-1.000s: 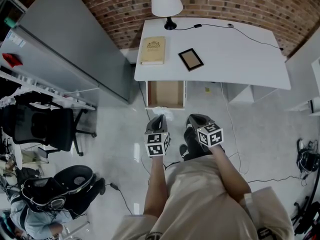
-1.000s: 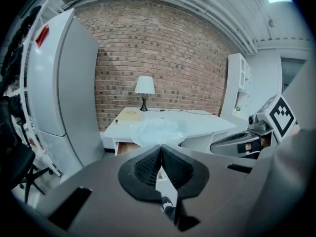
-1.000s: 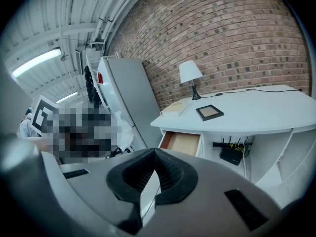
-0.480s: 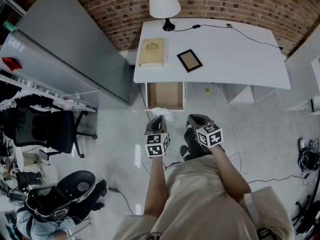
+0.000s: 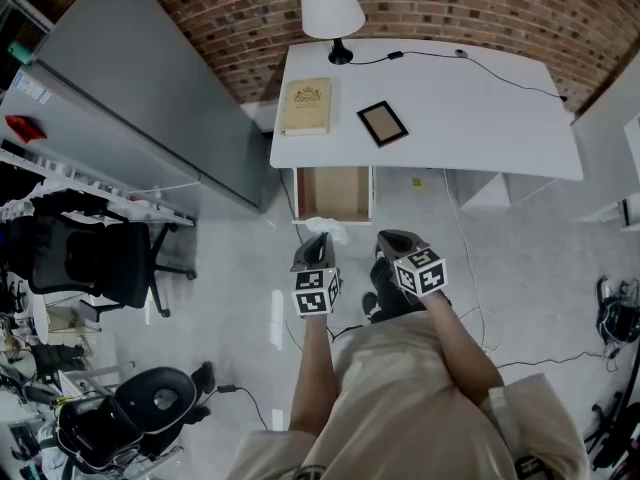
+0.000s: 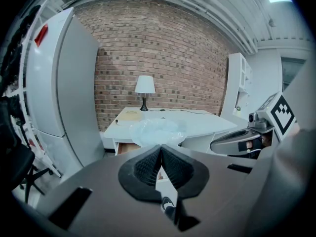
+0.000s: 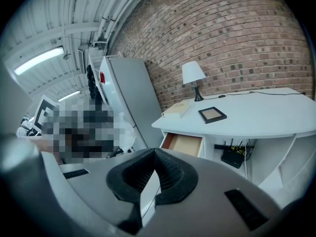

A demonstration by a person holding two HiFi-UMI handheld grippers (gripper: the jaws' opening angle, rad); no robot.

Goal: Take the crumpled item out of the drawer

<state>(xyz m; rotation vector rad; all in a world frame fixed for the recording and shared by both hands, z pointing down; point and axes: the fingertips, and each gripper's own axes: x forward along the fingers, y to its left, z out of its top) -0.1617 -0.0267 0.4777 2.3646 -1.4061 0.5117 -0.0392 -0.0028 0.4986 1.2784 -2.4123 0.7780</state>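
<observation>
Left claw (image 5: pixel 318 238) had its jaws pressed together on the crumpled item (image 5: pixel 326 227), a wad of thin, clear, whitish plastic pinched at the very tips; in the left gripper view the wad (image 6: pixel 158 131) bulged out just above the closed pads (image 6: pixel 148 166). Held so, the crumpled item hung over the floor (image 5: pixel 240 268), outside the drawer (image 5: pixel 333 190) and just in front of its open end. Right claw (image 5: pixel 393 236) was level with the left one and close beside it, and its own view showed the jaws (image 7: pixel 154 151) shut against each other, gripping only themselves.

The drawer stood pulled out from under the left part of the white tabletop (image 5: pixel 480 108), its brown inside showing in the head view and the right gripper view (image 7: pixel 185 144). On the tabletop a tan book (image 5: pixel 306 102) lay near the left edge, a dark framed picture (image 5: pixel 382 121) lay just to its right, and a white-shaded lamp (image 5: pixel 332 6) stood at the back by the brick wall (image 5: pixel 450 3), with a black cable (image 5: pixel 500 68) trailing across the surface.
</observation>
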